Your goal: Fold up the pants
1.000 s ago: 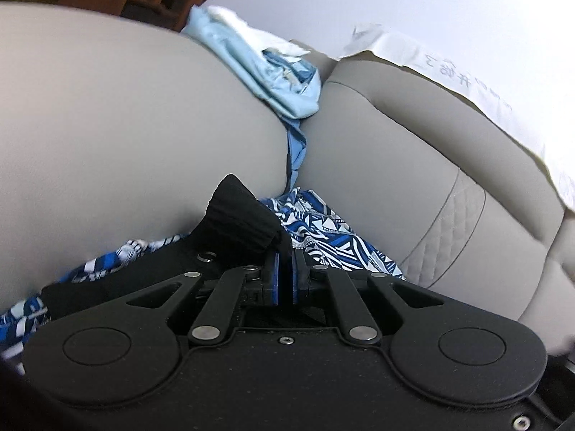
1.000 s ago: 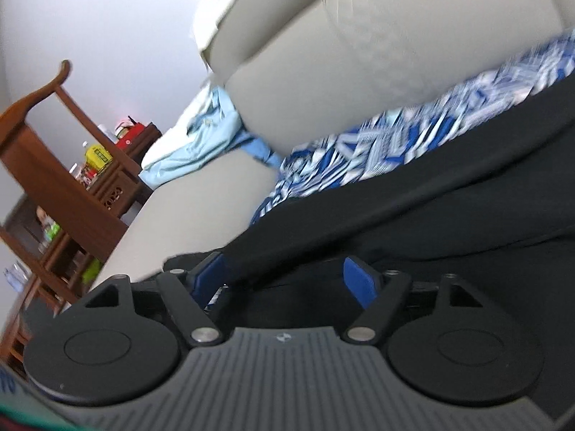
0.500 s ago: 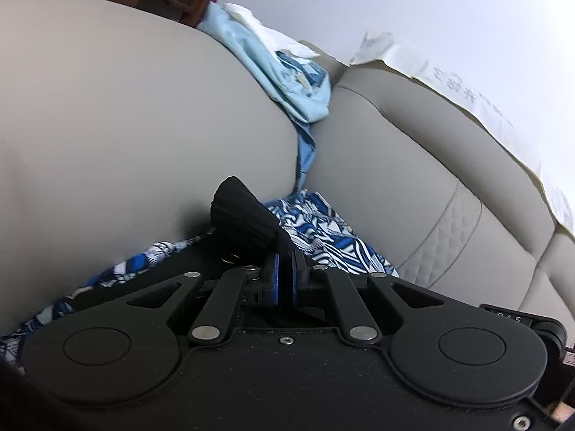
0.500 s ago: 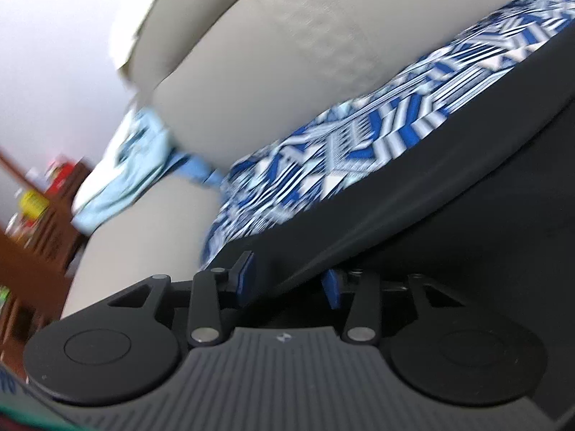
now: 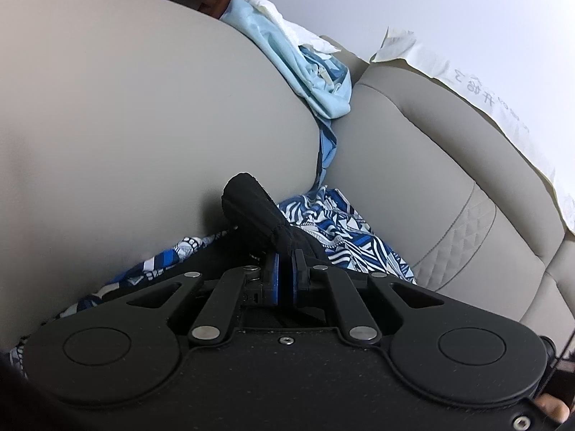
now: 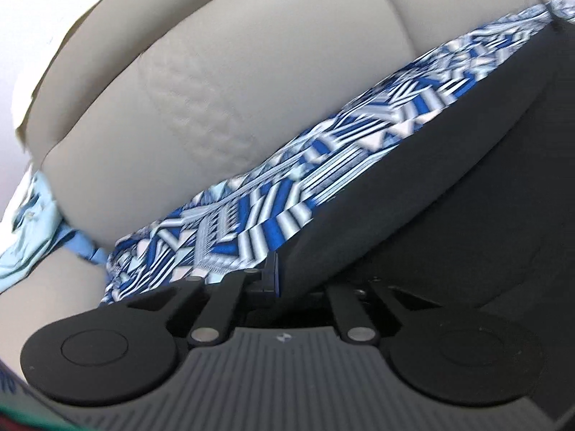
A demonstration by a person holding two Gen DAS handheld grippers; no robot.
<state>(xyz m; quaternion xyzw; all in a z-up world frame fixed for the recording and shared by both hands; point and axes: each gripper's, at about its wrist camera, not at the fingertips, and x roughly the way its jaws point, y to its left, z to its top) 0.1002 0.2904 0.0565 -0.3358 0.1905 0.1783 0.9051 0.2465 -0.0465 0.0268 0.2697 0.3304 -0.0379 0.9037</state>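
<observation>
I see pants (image 6: 449, 222) lying on patterned cloth (image 6: 251, 222) on the sofa (image 5: 143, 107) seat; crumpled garment (image 5: 305, 72) at its back corner.

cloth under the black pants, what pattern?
Blue, white and black geometric print, lying under the black pants; clearest in the right wrist view.

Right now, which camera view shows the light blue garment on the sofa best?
The left wrist view: the light blue garment lies sharp and mostly whole, draped between armrest and backrest. The right wrist view catches only a blurred piece at its left edge.
</observation>
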